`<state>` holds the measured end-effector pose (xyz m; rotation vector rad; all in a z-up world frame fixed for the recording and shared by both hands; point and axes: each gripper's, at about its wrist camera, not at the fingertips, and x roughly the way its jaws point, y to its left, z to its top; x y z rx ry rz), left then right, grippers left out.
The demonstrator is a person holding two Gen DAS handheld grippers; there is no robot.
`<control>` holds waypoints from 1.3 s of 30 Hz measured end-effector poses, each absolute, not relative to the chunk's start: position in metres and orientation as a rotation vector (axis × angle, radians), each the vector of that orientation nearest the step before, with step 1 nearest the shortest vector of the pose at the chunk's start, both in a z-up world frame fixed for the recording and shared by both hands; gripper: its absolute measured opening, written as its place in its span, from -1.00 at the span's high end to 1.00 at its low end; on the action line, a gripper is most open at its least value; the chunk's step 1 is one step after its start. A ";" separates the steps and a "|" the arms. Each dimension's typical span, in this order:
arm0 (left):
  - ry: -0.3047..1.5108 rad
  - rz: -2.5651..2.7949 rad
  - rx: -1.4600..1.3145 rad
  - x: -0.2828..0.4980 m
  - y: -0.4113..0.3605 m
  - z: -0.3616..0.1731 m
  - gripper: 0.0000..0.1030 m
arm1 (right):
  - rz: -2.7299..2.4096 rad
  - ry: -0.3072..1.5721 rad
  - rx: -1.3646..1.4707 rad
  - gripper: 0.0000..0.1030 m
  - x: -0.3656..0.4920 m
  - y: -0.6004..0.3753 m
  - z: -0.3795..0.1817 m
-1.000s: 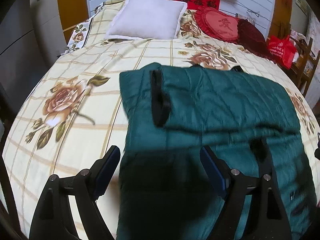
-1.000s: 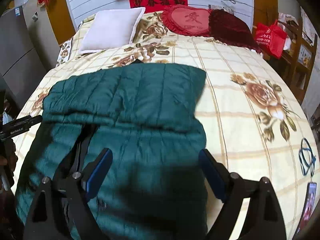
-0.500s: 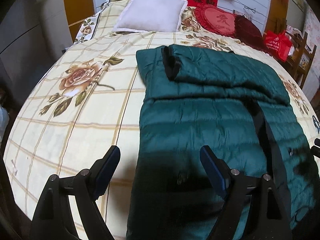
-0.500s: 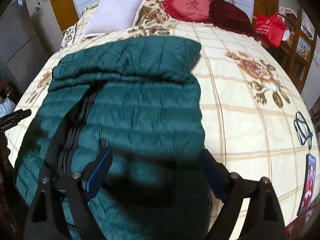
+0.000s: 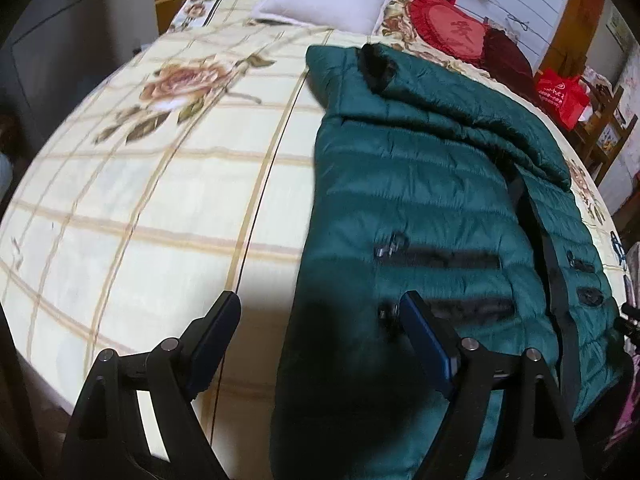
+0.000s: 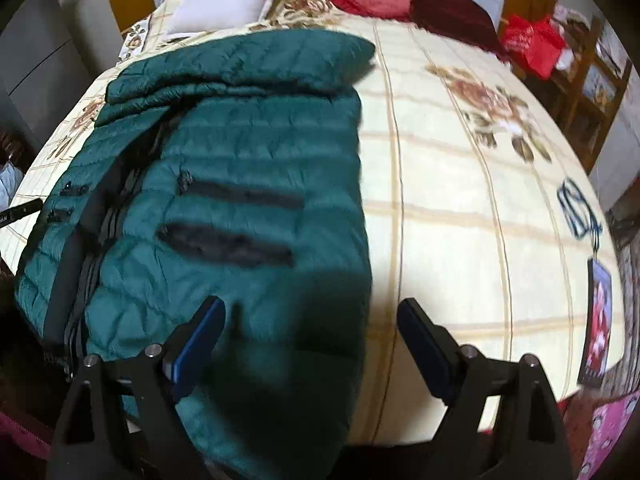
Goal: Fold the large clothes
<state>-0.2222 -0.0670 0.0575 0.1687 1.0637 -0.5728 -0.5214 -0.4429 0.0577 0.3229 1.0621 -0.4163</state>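
We hover over the green jacket (image 5: 432,208) on the bed (image 5: 160,200), sleeves folded in; both grippers' jaws gape empty. Next we likely grab the hem.

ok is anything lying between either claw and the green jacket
Nothing visible does. The left claw and right claw are both open just above the near end of the green jacket, each straddling one side edge, with only jacket and bedspread under them. The pillows sit far back.
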 end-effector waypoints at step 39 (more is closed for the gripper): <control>1.206 -0.601 0.077 -0.270 -0.026 0.031 -0.46 | -0.316 1.074 0.445 -0.75 -0.518 -0.433 0.023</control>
